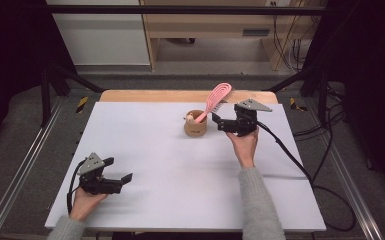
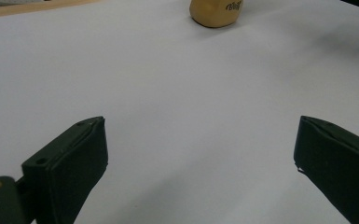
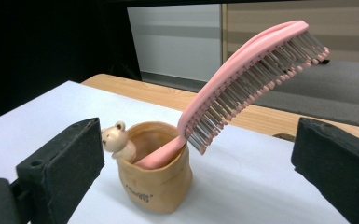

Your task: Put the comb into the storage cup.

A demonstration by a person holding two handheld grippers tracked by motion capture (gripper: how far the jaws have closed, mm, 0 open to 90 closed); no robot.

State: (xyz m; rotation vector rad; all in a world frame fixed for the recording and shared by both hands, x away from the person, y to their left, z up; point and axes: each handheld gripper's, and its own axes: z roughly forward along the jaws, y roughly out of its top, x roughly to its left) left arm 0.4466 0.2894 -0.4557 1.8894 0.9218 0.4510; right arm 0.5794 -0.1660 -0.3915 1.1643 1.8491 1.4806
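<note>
- One pink hairbrush [image 1: 217,97], standing handle-down in the cup
- One tan cup [image 1: 195,125]
- One small bear figure [image 3: 115,139] on the cup's rim
- Two hand-held grippers: left gripper [image 1: 119,170], right gripper [image 1: 217,120]
- One white bench [image 1: 145,165]

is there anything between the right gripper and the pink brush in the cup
Nothing visible. The right gripper is open just beside the tan cup, and bare white table lies between its jaws and the pink brush, which leans handle-down in the cup.
</note>
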